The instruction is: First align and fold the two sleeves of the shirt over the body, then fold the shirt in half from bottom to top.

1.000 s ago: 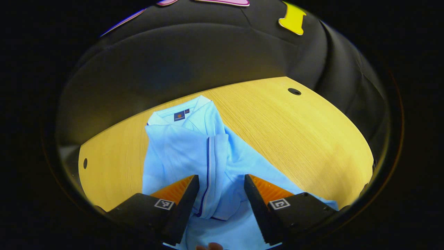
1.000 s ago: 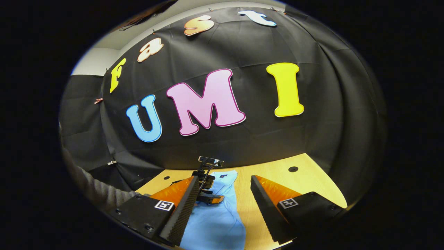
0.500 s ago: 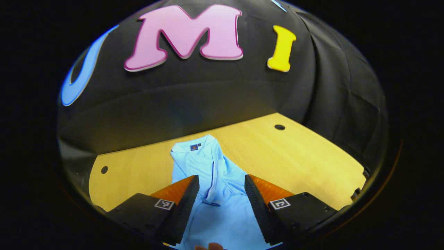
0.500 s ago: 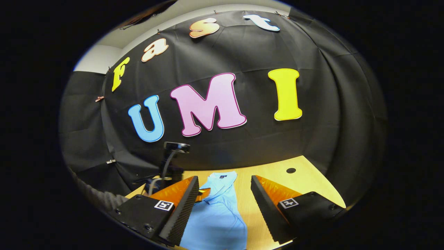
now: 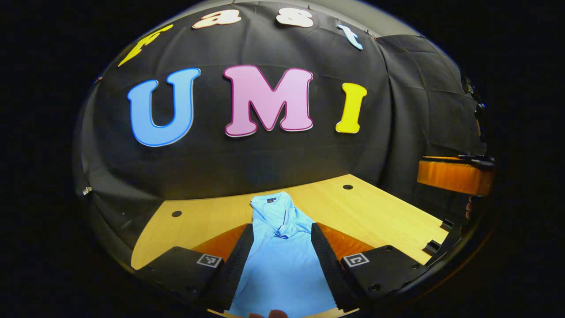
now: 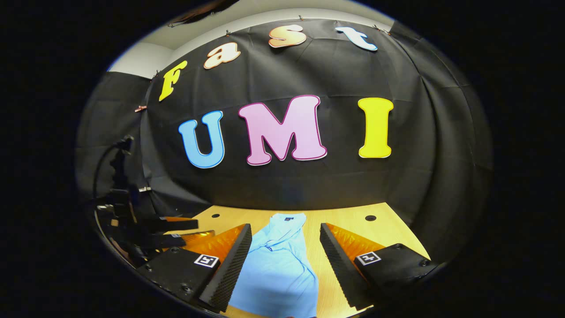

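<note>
Shirt (image 5: 282,260), light blue, lies flat on the counter (image 5: 375,216) as a narrow strip, collar at the far end toward the booth wall, hem at the near edge toward me. Both sleeves appear folded in over the body: their cuffs meet in a small bunch just below the collar, and no sleeve lies out to either side of the shirt. I judge the first stage, aligning and folding the sleeves, as done.

My left claw (image 5: 282,265) hangs above the near half of the shirt, fingers spread wide, one to each side of the strip, holding nothing. My right claw (image 6: 284,265) hangs likewise over the near half of the shirt, fingers wide apart and empty. In the right gripper view the left claw also appears to the left of the shirt, near the counter's edge; whether it touches the counter I cannot tell.

The shirt is at full length, hem nearest me and collar farthest, so the bottom-to-top fold is not yet done. What remains, as I judge it: take the hem at its two near corners, one claw each, and carry it up over the shirt to the collar.
</note>
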Action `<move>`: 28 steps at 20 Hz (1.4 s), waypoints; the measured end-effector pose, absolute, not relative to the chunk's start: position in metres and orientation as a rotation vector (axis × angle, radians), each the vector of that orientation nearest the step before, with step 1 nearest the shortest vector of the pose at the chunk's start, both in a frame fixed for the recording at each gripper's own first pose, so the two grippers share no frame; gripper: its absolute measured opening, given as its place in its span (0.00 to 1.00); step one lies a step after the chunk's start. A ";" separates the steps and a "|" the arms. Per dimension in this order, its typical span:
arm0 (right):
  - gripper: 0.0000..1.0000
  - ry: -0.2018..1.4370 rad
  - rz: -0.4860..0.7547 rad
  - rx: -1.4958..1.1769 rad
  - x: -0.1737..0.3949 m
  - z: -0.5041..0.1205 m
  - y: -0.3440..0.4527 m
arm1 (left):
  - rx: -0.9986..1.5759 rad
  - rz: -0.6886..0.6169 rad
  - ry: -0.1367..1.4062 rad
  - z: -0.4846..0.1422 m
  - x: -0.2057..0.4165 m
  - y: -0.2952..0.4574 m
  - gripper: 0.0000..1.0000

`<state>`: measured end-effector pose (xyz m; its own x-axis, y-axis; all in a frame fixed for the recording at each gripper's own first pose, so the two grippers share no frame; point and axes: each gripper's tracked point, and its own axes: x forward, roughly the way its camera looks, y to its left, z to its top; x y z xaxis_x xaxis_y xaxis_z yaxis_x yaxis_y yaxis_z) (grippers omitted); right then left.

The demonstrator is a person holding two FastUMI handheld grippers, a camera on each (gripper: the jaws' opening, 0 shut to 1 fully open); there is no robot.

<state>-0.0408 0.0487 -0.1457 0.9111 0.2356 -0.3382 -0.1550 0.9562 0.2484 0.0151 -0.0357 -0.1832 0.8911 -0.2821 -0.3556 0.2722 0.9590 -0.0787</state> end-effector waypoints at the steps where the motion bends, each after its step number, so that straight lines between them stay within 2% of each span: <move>1: 0.97 0.395 0.199 0.210 -0.048 -0.150 0.050 | -0.033 -0.284 0.389 -0.182 0.003 -0.031 0.84; 3: 0.97 0.457 0.177 0.195 -0.066 -0.169 0.046 | -0.050 -0.276 0.476 -0.202 -0.030 -0.018 0.84; 5: 0.97 0.566 0.152 0.182 -0.091 -0.205 0.040 | -0.069 -0.256 0.628 -0.253 -0.057 0.002 0.85; 9: 0.98 0.844 0.134 0.142 -0.144 -0.301 0.037 | -0.130 -0.188 0.938 -0.356 -0.115 0.040 0.86; 10: 0.97 0.911 0.132 0.135 -0.156 -0.324 0.036 | -0.126 -0.162 0.998 -0.382 -0.124 0.050 0.89; 11: 0.98 0.993 0.128 0.126 -0.168 -0.347 0.036 | -0.123 -0.150 1.029 -0.398 -0.128 0.055 0.85; 12: 0.98 1.041 0.118 0.125 -0.174 -0.368 0.036 | -0.120 -0.139 1.082 -0.414 -0.132 0.059 0.86; 15: 0.98 1.165 0.100 0.092 -0.194 -0.409 0.034 | -0.131 -0.097 1.125 -0.432 -0.130 0.063 0.85; 19: 0.98 1.175 0.113 0.072 -0.191 -0.423 0.044 | -0.074 -0.066 1.086 -0.435 -0.107 0.082 0.85; 24: 0.96 1.208 0.107 0.081 -0.189 -0.434 0.050 | -0.055 -0.112 1.125 -0.450 -0.097 0.079 0.87; 26: 0.94 1.204 0.122 0.078 -0.186 -0.435 0.054 | -0.071 -0.130 1.134 -0.449 -0.100 0.073 0.76; 27: 0.89 1.202 0.146 0.077 -0.185 -0.434 0.060 | -0.068 -0.148 1.142 -0.450 -0.101 0.069 0.53; 28: 0.76 1.192 0.161 0.078 -0.185 -0.431 0.065 | -0.064 -0.168 1.145 -0.448 -0.100 0.063 0.43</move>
<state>-0.1846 0.0652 -0.4315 0.3598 0.1656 -0.9182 -0.0836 0.9859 0.1450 -0.1004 0.0632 -0.4480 0.4025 -0.1654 -0.9004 0.0997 0.9856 -0.1365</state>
